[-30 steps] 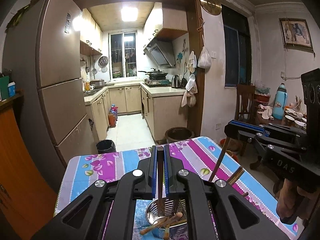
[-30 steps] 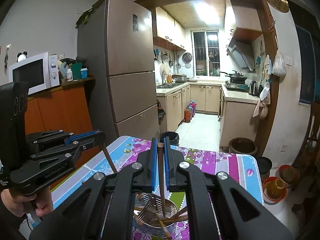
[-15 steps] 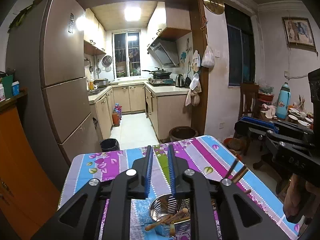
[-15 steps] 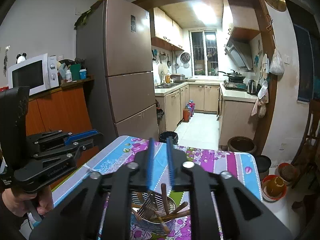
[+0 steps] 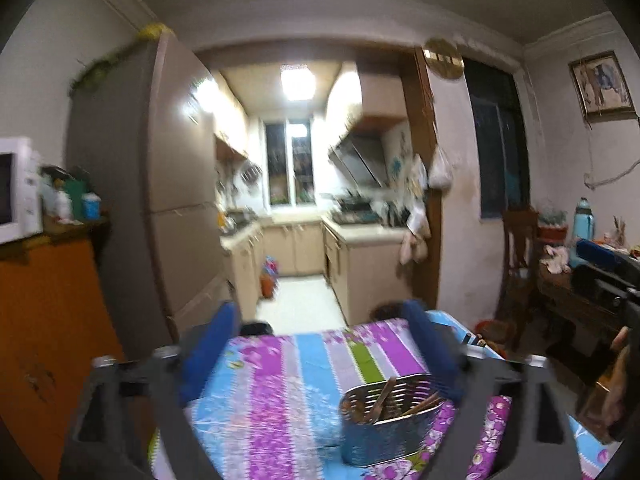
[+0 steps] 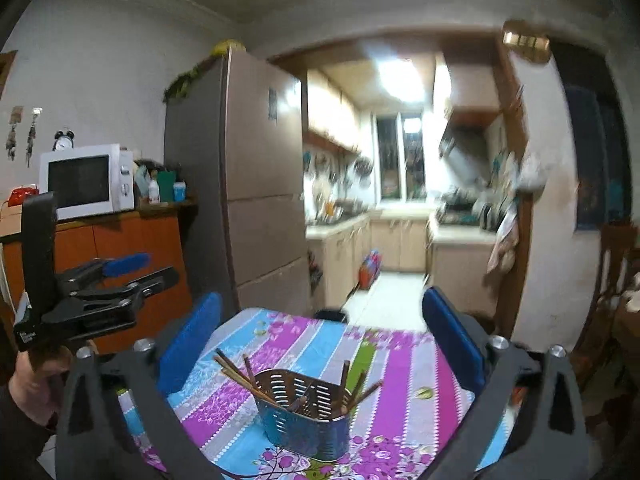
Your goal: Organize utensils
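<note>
Striped floral cloth covers the counter (image 6: 400, 364), where the perforated metal utensil holder (image 6: 308, 420) stands full of wooden chopsticks (image 6: 236, 372). Left claw (image 5: 320, 352) and right claw (image 6: 322, 344) have just been opening, both wide now, nothing between them.

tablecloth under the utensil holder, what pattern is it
The tablecloth has purple, blue, grey and green stripes with a flower print. It shows best in the right wrist view.

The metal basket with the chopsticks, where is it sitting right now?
The metal basket stands on the striped tablecloth, low in the middle of the right wrist view, between that gripper's open blue fingers, touching neither.
</note>
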{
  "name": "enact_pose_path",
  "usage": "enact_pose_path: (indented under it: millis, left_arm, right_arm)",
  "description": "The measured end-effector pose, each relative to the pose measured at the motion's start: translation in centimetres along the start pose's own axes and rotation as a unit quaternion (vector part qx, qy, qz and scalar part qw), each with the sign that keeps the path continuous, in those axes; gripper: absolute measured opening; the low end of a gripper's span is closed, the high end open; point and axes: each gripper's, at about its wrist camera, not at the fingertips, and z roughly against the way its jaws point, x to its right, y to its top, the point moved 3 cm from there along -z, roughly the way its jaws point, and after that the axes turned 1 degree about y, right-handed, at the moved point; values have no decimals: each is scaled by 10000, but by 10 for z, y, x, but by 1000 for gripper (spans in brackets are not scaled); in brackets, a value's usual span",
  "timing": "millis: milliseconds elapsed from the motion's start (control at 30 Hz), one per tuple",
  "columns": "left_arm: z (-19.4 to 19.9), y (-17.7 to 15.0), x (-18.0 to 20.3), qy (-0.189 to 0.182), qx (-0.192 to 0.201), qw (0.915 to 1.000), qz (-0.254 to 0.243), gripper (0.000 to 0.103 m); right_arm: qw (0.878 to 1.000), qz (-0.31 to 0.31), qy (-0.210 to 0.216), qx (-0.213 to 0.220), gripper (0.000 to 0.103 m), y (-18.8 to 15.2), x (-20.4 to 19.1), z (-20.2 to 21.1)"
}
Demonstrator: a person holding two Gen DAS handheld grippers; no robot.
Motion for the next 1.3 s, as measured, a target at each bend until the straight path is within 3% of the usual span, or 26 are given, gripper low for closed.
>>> enact_pose_path:
  millis: [33, 167, 267, 367, 633, 900, 1167, 1300]
  left_arm:
    - [24, -7, -3, 122, 187, 9997, 17, 99]
    - [76, -36, -10, 288, 295, 9989, 232, 99]
    - [110, -71, -9, 603, 192, 9975, 307, 99]
    - [139, -105, 0, 695, 55, 9970, 323, 99]
    - [190, -170, 34, 448, 49, 9987, 238, 99]
    - [220, -189, 48, 411, 48, 9989, 199, 99]
    - [254, -196, 56, 490, 384, 9978, 211, 99]
    - [267, -197, 61, 512, 507, 9971, 246, 99]
  right_arm:
    - [9999, 51, -73, 60, 98, -4, -5, 14]
    - [9992, 3, -360, 159, 98, -35, -24, 66]
    - [9959, -76, -900, 27, 98, -68, -35, 93]
    - [9952, -120, -972, -14, 98, -100, -48, 115]
    - [9949, -38, -1002, -55, 98, -159, -80, 160]
    - [9946, -183, -1021, -88, 98, -171, -80, 185]
    - [9920, 143, -1165, 465, 98, -179, -101, 213]
    - [9922, 99, -1170, 427, 98, -186, -101, 221]
